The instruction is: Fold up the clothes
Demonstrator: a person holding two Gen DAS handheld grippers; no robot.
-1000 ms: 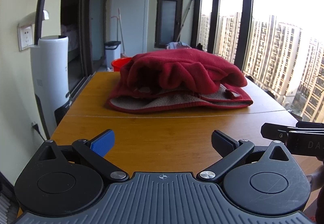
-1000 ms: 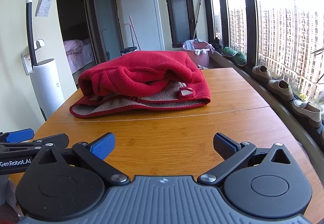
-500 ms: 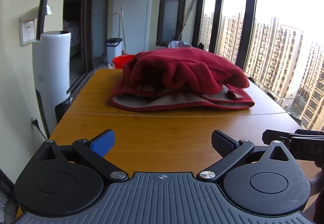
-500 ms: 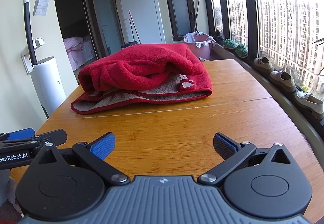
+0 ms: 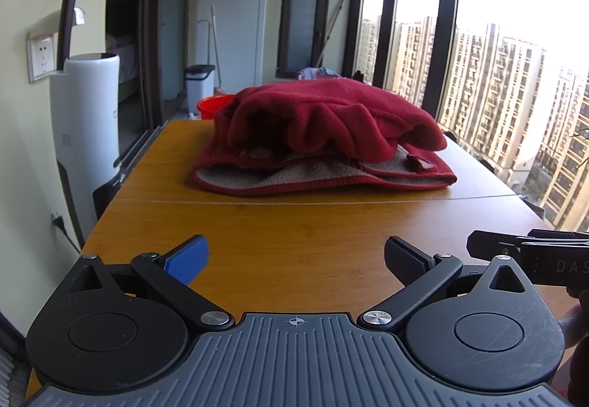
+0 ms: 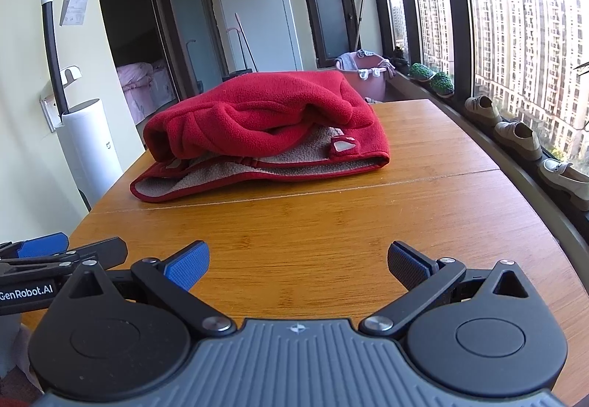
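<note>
In the centre of the frame we see a red fleece garment (image 5: 324,134) lying bunched on the wooden table (image 5: 294,241), its pale lining showing along the lower edge. At the bottom of the frame our left gripper (image 5: 294,258) hangs above bare tabletop, its jaws spread wide with nothing between them, well apart from the garment. At the right edge, just beside it, part of the right gripper (image 5: 530,254) pokes in; we cannot tell how its jaws stand. At the left we see a white cylindrical appliance (image 5: 88,127) by the wall, and behind the garment a red bucket (image 5: 213,105). Tall windows (image 5: 497,75) fill the right side.
</note>
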